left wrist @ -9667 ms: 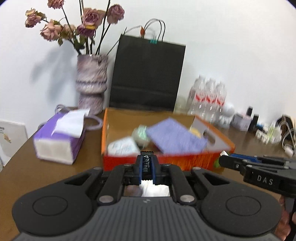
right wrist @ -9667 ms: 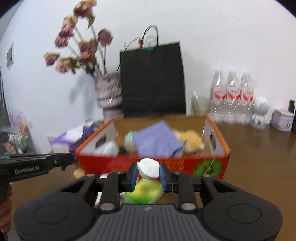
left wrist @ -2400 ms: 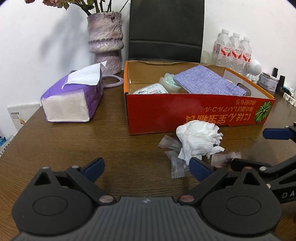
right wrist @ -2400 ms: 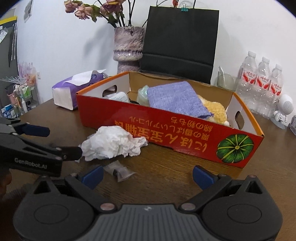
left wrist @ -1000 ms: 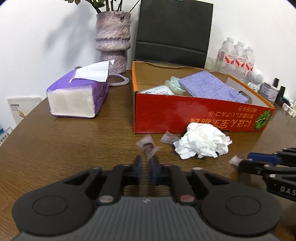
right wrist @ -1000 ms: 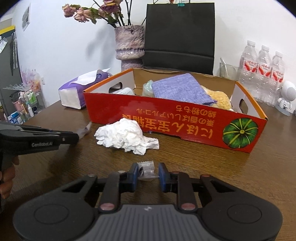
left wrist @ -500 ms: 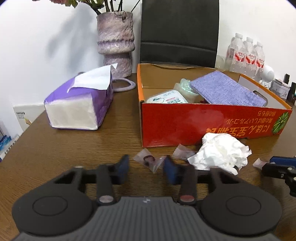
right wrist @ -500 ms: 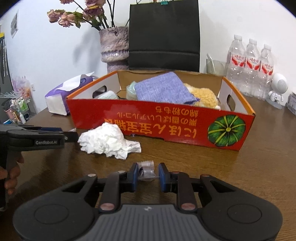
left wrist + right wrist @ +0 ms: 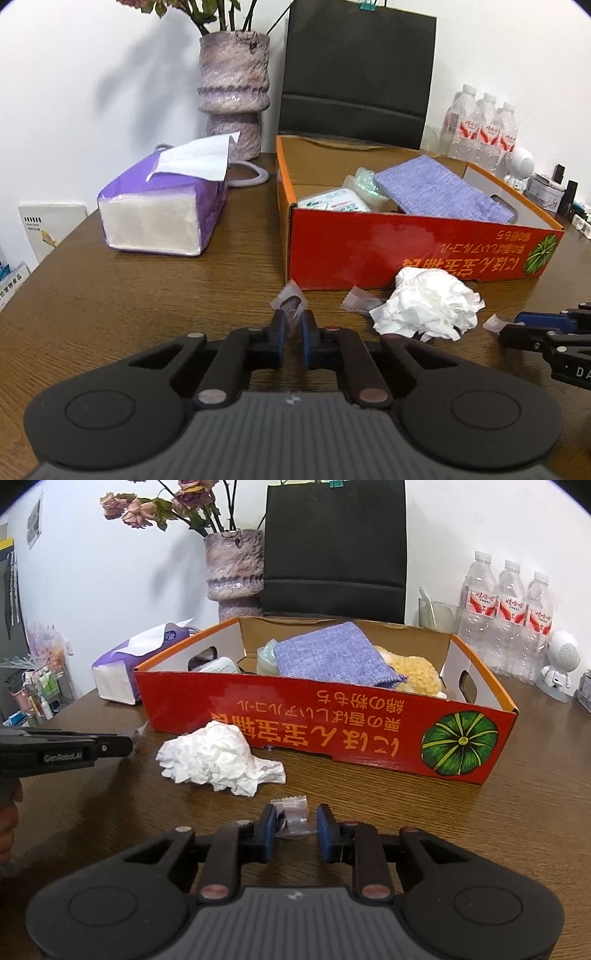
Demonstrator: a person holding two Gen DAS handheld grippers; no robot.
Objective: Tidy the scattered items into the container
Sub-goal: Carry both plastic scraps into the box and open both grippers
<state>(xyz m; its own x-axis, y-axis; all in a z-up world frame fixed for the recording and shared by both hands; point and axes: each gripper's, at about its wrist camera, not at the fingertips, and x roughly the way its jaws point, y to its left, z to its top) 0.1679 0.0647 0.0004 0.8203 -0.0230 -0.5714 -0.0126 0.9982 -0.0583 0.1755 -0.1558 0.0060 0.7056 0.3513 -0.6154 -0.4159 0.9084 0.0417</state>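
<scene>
- The left gripper (image 9: 291, 325) is closed tight on a small clear plastic wrapper with a dark sweet inside (image 9: 289, 302); the wrapper stands up between the blue pads, above the brown wooden table (image 9: 147, 295).
- The right gripper (image 9: 295, 825) stands narrow, and a second small clear wrapper (image 9: 291, 814) sits between its blue fingers (image 9: 267, 825). The left pad touches it; whether the right pad presses on it I cannot tell.
- The orange-red cardboard box with a green pumpkin picture (image 9: 332, 723) stands on the table behind both grippers. Inside it lie a purple knitted cloth (image 9: 332, 657), a yellow fluffy thing (image 9: 413, 672) and a white packet (image 9: 332, 199).
- A crumpled white tissue (image 9: 428, 302) lies on the table just in front of the box, between the two grippers.
- A third clear wrapper (image 9: 358, 301) lies on the table, touching the left edge of the tissue.
- A purple pack of paper tissues (image 9: 162, 206) rests to the left of the box, well apart from the wrappers.
- A mottled purple ceramic vase (image 9: 234, 88) and a black paper bag (image 9: 358, 70) stand behind the box, at the white wall.
- Three clear water bottles (image 9: 509, 616) stand to the right of the bag.
</scene>
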